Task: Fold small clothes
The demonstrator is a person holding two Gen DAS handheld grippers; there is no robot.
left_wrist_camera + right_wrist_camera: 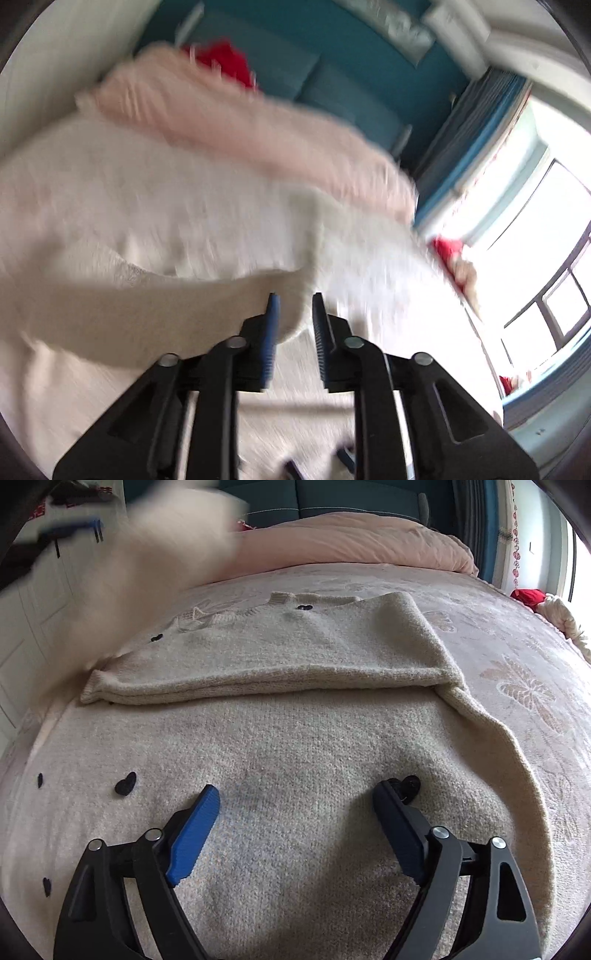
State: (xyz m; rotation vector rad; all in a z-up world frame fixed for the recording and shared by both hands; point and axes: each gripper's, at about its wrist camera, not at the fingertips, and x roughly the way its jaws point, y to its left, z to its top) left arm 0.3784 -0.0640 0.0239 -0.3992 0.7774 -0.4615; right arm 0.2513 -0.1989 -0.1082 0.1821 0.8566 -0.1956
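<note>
The right gripper (295, 805) is hovering wide open, empty, over the beige knitted sweater (295, 738); one sleeve (258, 664) is lying folded across it, and the rest is awaiting folding.

The fuzzy cream sweater (295, 746) with little black hearts (125, 783) lies flat on the bed, 1 sleeve (258, 664) folded across it.

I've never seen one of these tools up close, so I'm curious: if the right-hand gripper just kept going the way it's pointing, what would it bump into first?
Most likely the beige knitted sweater spread on the bed. The right gripper tilts down at it with jaws wide open and nothing between them; the knit fills the gap just ahead, though the exact depth is hard to judge.
</note>
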